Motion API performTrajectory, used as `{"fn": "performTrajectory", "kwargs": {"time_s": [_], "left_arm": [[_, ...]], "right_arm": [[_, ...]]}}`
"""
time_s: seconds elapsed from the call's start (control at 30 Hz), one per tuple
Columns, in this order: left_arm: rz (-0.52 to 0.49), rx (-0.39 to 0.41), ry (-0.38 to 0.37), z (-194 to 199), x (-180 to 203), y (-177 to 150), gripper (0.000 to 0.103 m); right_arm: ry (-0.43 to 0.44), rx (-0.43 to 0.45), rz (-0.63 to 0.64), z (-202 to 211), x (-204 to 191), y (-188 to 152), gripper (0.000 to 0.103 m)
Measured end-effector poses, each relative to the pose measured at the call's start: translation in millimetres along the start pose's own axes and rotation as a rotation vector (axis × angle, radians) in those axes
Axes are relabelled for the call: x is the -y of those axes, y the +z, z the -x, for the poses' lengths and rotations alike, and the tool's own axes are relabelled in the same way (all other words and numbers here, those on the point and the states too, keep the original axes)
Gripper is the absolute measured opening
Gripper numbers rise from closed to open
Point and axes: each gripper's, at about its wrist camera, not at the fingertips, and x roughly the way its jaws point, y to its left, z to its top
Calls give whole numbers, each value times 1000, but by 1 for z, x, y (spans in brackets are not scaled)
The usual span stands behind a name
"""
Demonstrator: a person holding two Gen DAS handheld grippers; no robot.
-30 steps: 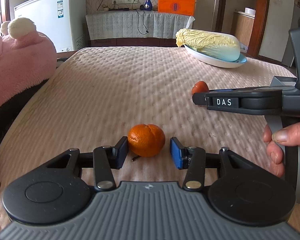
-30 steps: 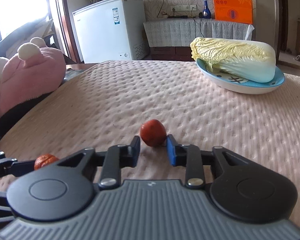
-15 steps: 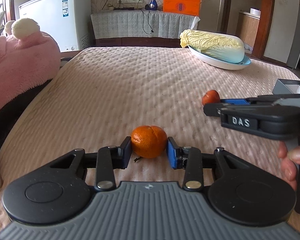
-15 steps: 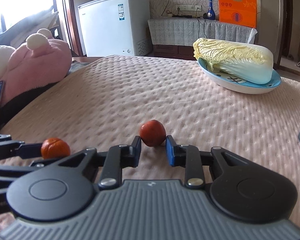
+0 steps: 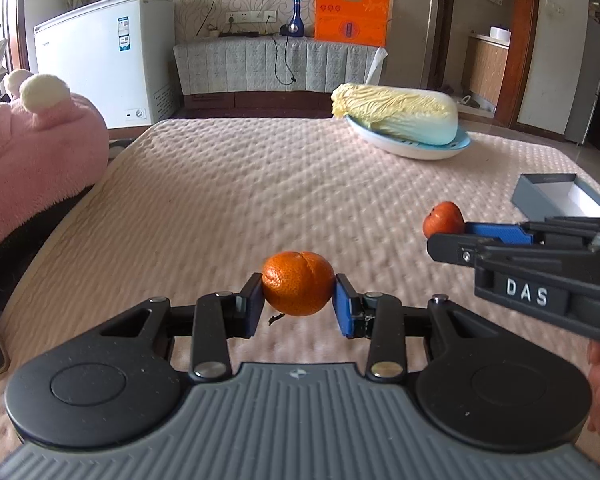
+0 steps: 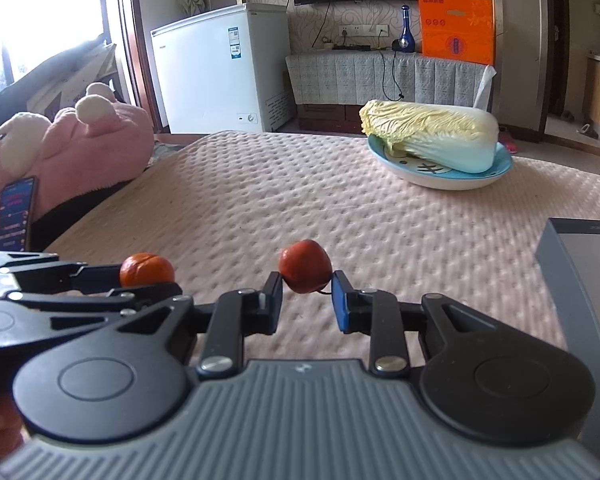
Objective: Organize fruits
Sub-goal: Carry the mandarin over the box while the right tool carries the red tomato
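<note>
Two fruits are in hand at once; my findings run from the largest item to the smallest.

1. Bed (image 5: 228, 200): the quilted cover is the work surface. It is soft and uneven, so I judge any fruit set on it may roll.
2. Cabbage (image 6: 432, 140): it lies on the blue-rimmed plate (image 6: 440, 182) at the far right of the bed, well apart from both tools. It is no fruit; I would leave it alone.
3. Grey box (image 5: 556, 196): open, at the right edge of the bed, just beyond the right tongs. I judge it the likely place for the fruit, though the task does not say so.
4. Left tongs (image 5: 298, 304): closed most of the way, both blue pads pressed on the mandarin (image 5: 298, 282), which looks clear of the cover. The grip sits at the fruit's widest part; I would keep that pressure steady and the tool level.
5. Right tongs (image 6: 305, 296): nearly fully closed on the small red fruit (image 6: 305, 266). The pads catch only its lower half, so I judge this the weaker hold. I would carry it slowly, without tilting, and lower it into the box before opening.
6. Spacing: the two tools lie near each other; I would deliver one fruit at a time.
</note>
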Motion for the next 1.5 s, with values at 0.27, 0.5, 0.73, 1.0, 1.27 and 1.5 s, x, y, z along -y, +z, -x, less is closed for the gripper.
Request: {"fn": "performTrajectory", "kwargs": {"time_s": [0.27, 0.5, 0.73, 1.0, 1.27, 1.5], "left_arm": [[-24, 26, -17, 24, 24, 1, 42], [-20, 55, -27, 50, 38, -1, 42], [-31, 64, -25, 74, 49, -5, 42], [-63, 74, -57, 82, 77, -5, 42], [-92, 79, -111, 76, 114, 0, 42], [-114, 79, -171, 73, 145, 2, 42]], "right_arm": [[-7, 31, -23, 40, 4, -9, 30], [-6, 57, -23, 70, 5, -15, 30], [-6, 83, -30, 100, 9, -21, 30], [-32, 114, -23, 129, 27, -23, 30], [-78, 151, -64, 156, 60, -27, 30], [-128, 170, -86, 176, 88, -34, 30]]}}
